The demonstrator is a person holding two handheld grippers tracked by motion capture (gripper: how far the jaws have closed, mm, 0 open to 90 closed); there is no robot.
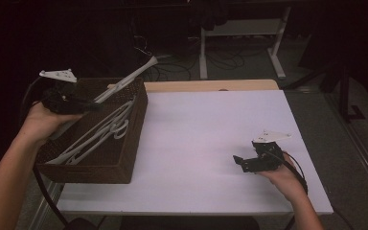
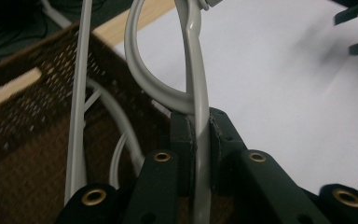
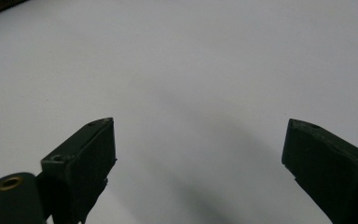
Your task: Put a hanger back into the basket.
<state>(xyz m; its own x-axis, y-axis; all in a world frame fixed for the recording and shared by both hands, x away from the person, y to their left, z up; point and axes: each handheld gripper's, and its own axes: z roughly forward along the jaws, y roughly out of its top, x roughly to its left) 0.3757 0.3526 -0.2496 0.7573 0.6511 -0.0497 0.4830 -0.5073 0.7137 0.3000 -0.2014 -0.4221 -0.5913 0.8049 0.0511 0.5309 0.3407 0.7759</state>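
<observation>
Over the wicker basket [image 1: 124, 163], the left gripper [image 1: 93, 104] is clamped tight on a white plastic hanger [image 1: 124, 82], which juts out tilted; it looks light, stiff and slick, best pinched on its thin bar. The right gripper [image 1: 243, 163] gapes empty over the white table [image 1: 211, 134].

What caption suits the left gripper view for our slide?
Left gripper clamps a white hanger above the brown basket.
</observation>
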